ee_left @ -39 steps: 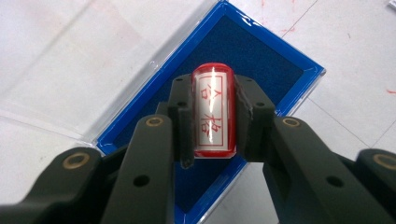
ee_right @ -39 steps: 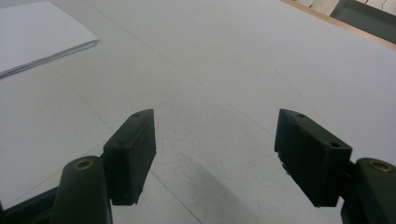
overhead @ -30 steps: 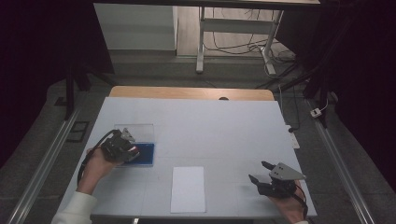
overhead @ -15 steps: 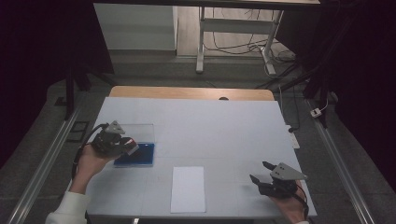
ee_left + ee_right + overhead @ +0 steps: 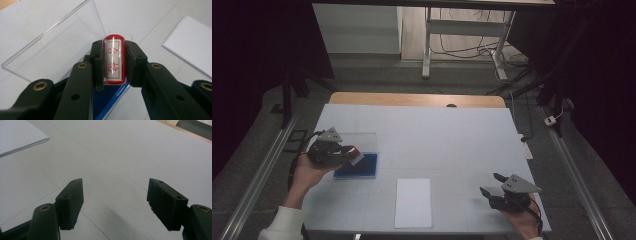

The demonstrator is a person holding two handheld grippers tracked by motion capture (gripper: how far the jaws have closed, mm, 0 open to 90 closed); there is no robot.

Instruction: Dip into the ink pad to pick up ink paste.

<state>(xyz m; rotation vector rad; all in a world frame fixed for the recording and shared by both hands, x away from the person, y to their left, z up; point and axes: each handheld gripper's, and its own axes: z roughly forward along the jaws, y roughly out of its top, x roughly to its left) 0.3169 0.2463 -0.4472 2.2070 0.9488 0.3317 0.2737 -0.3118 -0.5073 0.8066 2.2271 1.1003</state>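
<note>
Left gripper (image 5: 113,62) pinches a red stamp (image 5: 114,60); its own view reveals red characters, blurred from above.

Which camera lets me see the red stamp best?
The left gripper view: the red stamp sits close up between the left gripper jaws, its red characters facing the camera. In the high view it is a tiny red and white speck at that gripper. The right gripper view looks at table and paper.

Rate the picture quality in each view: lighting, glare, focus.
High view: dim, dark surroundings, table evenly lit, soft detail. Left gripper view: stamp sharp, a glare streak down its face, near parts of the left tool slightly soft. Right gripper view: right tool casts a soft shadow, paper blurry.
</note>
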